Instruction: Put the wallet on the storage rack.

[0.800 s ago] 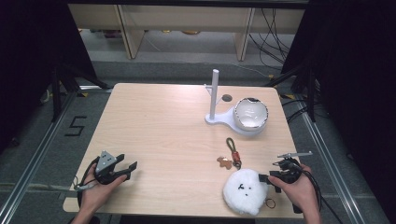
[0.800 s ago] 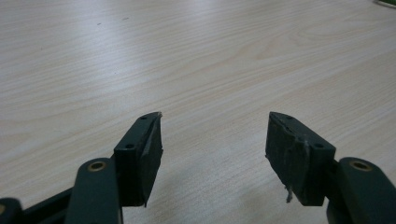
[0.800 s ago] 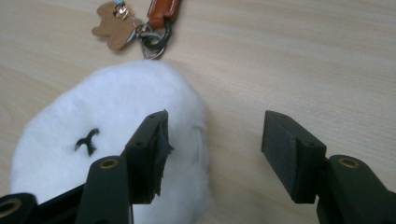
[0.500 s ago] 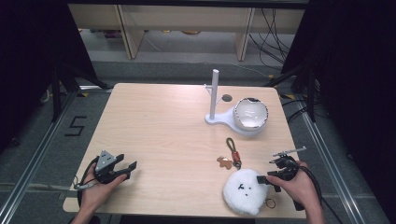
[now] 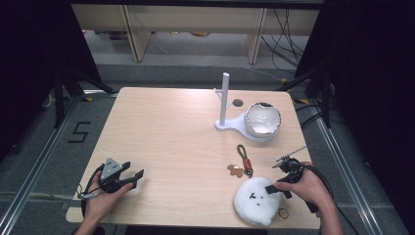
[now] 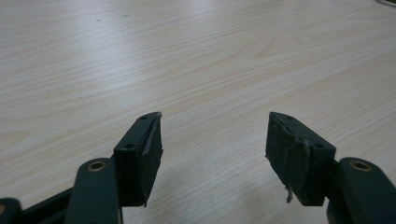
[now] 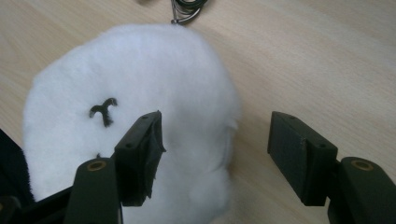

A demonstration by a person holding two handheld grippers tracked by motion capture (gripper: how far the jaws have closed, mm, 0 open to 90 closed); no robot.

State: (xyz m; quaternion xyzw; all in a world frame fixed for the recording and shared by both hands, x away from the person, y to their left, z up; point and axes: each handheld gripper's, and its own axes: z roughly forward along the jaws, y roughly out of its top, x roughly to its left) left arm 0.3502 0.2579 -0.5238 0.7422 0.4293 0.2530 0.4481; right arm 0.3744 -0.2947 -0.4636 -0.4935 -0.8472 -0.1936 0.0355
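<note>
Reaching over the white plush toy [image 5: 255,201] at the near right corner of the desk [image 5: 171,132], the right gripper [image 5: 272,188] now sits with its tip on the toy's right edge; a moment earlier it stood just beside the toy, slightly farther right. Jaws: wide apart, nothing held; in the right gripper view one jaw lies over the plush [image 7: 130,121], the other over bare wood, so the toy's edge falls between them. Meaning: approach appears complete, closing on the edge the likely next step. Left gripper [image 5: 128,177]: unmoved at the near left, jaws spread, holding nothing, bare wood ahead. Also present: keychain [image 5: 242,160] just beyond the toy; white stand [image 5: 225,105] and shiny bowl [image 5: 263,119] farther back, all unchanged.
</note>
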